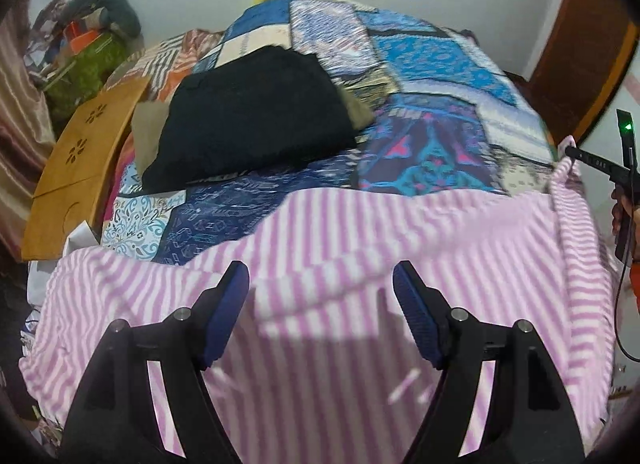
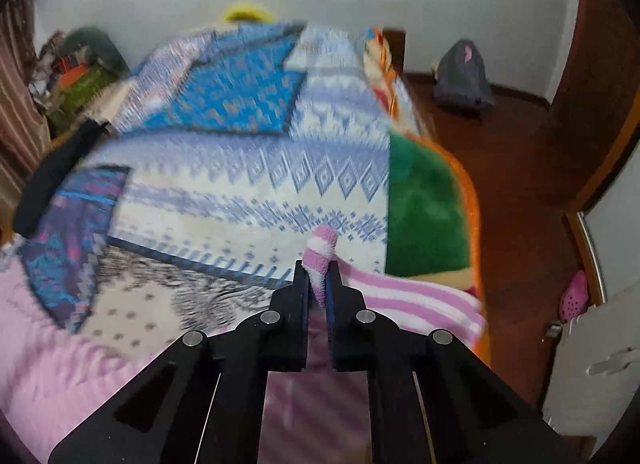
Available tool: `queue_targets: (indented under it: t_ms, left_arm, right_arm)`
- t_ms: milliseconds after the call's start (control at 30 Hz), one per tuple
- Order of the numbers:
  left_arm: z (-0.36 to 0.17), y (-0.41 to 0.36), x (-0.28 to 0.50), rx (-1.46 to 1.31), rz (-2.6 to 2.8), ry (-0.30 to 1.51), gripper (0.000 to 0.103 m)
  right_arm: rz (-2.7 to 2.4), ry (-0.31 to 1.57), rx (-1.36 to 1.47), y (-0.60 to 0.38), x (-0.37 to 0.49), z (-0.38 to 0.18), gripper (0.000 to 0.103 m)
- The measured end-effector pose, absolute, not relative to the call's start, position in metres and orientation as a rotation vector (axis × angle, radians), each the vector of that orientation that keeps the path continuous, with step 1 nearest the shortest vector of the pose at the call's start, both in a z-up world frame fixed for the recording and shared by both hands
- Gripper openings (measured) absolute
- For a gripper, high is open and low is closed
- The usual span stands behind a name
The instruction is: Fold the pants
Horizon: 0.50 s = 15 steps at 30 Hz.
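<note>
Pink-and-white striped fleece pants (image 1: 360, 248) lie spread across the near part of a patchwork bedspread (image 1: 420, 76). My left gripper (image 1: 320, 280) hovers over the striped cloth with its blue-padded fingers (image 1: 230, 304) wide apart and nothing between them. My right gripper (image 2: 318, 276) is shut on a bunched corner of the pants (image 2: 322, 252), which sticks up between its fingertips. In the left wrist view the right gripper (image 1: 570, 152) shows at the far right, lifting that corner of the pants. The striped cloth (image 2: 420, 300) trails off to the right of the right gripper.
A folded black garment (image 1: 256, 120) lies on the bedspread beyond the pants. A wooden board (image 1: 80, 160) leans at the bed's left side, with a pile of clutter (image 1: 84, 52) behind it. To the right is brown floor (image 2: 520, 168), a grey bag (image 2: 464, 76) and a pink shoe (image 2: 576, 296).
</note>
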State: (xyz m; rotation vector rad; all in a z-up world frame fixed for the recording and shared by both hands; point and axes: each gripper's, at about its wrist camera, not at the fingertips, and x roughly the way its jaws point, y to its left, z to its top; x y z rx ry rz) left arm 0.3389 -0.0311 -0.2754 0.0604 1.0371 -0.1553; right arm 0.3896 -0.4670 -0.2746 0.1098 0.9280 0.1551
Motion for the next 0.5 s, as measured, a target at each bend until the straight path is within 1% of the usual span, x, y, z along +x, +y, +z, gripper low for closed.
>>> queue_targets:
  t_ms: [167,267,367,500]
  left_arm:
    - [-0.255,-0.064,0.31,0.086,-0.231,1.022,0.077]
    - [-0.249,-0.091,0.292,0.084,-0.297,1.032,0.077]
    - [-0.246,-0.12,0.275,0.091,-0.368,1.036,0.077]
    - [-0.252,-0.159,0.255,0.126,-0.454,1.042,0.077]
  right_arm:
    - [0.158,0.838,0.135,-0.485,0.335,-0.227,0.007]
    - [0.149,0.803,0.148,-0.496,0.308,-0.21,0.007]
    - [0.135,0.784,0.176,-0.511,0.286,-0.203,0.007]
    - [0.116,0.779,0.225,-0.527,0.259,-0.208,0.007]
